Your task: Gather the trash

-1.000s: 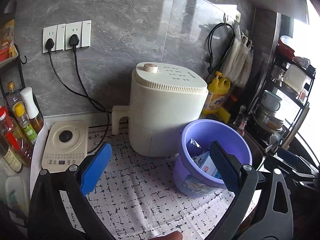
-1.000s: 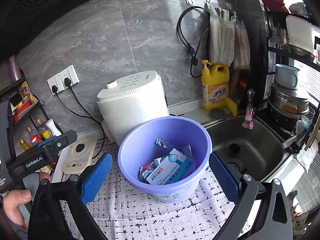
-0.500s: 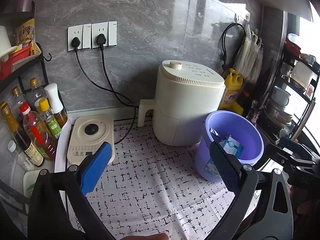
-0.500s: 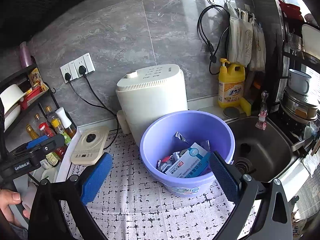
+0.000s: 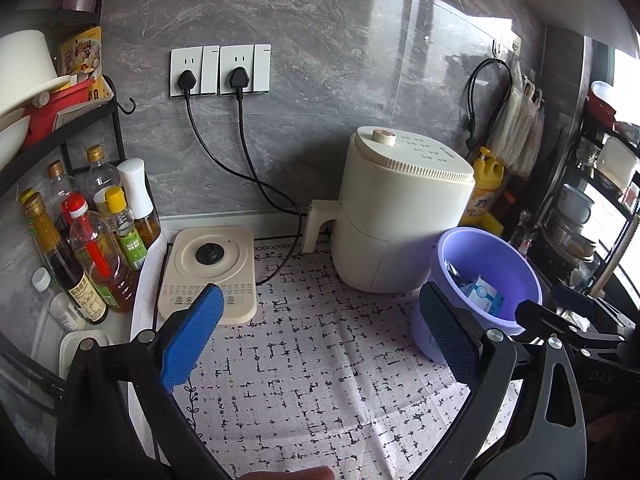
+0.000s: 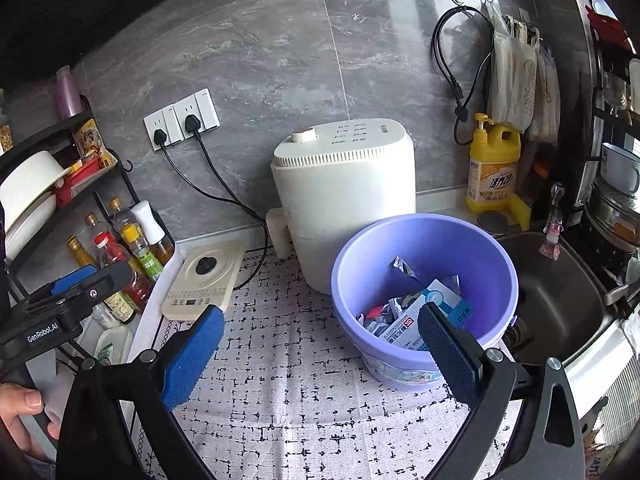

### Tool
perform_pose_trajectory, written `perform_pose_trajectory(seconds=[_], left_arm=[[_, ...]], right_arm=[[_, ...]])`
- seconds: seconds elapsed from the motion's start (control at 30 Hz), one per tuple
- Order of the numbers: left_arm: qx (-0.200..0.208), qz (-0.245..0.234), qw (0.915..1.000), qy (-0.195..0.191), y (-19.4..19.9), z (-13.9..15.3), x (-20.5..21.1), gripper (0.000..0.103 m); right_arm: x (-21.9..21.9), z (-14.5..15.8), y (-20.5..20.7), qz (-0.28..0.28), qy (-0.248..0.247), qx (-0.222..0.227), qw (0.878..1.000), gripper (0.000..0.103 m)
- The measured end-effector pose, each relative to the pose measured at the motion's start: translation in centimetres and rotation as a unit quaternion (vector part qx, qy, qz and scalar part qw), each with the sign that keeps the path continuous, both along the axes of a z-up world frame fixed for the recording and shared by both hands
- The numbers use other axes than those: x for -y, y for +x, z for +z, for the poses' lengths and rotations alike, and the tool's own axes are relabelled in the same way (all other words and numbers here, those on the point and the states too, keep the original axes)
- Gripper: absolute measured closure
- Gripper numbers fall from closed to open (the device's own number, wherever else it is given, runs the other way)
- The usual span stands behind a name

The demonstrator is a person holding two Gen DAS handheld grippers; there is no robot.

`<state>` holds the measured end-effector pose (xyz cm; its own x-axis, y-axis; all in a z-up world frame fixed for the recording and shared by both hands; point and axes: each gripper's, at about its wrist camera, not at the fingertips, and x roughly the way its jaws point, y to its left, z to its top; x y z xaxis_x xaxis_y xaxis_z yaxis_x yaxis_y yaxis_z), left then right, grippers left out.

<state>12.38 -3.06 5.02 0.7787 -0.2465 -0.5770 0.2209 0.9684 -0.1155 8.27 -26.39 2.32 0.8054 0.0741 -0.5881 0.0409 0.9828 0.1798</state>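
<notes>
A purple bucket [image 6: 424, 252] stands on the patterned mat, holding a blue-and-white box [image 6: 424, 312] and crumpled wrappers. The same purple bucket [image 5: 504, 264] appears at the right of the left wrist view. My right gripper [image 6: 320, 344] hangs open above the mat, in front of and left of the bucket, with nothing between its fingers. My left gripper [image 5: 320, 332] is open too, held over the mat further left and empty. The left gripper's body [image 6: 60, 304] shows at the left edge of the right wrist view, held by a hand [image 6: 24, 412].
A white air fryer [image 6: 344, 200] stands behind the bucket. A kettle base [image 5: 208, 272] and several oil and sauce bottles [image 5: 88, 236] sit at the left by a black rack. A sink [image 6: 560, 304], a yellow detergent bottle [image 6: 494, 168] and a dish rack lie to the right.
Both grippers have drawn back and up from the bucket, which now looks smaller. The left view has swung leftward, bringing the bottles and rack into sight. Both stay open.
</notes>
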Motion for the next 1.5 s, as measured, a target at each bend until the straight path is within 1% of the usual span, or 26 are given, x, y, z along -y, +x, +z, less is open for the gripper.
perform_pose_trajectory(seconds=[1.5], left_arm=[[-0.01, 0.001, 0.9999, -0.005, 1.7, -0.7, 0.3, 0.006]], right_arm=[[0.1, -0.3, 2.3, -0.002, -0.004, -0.001, 1.0, 0.008]])
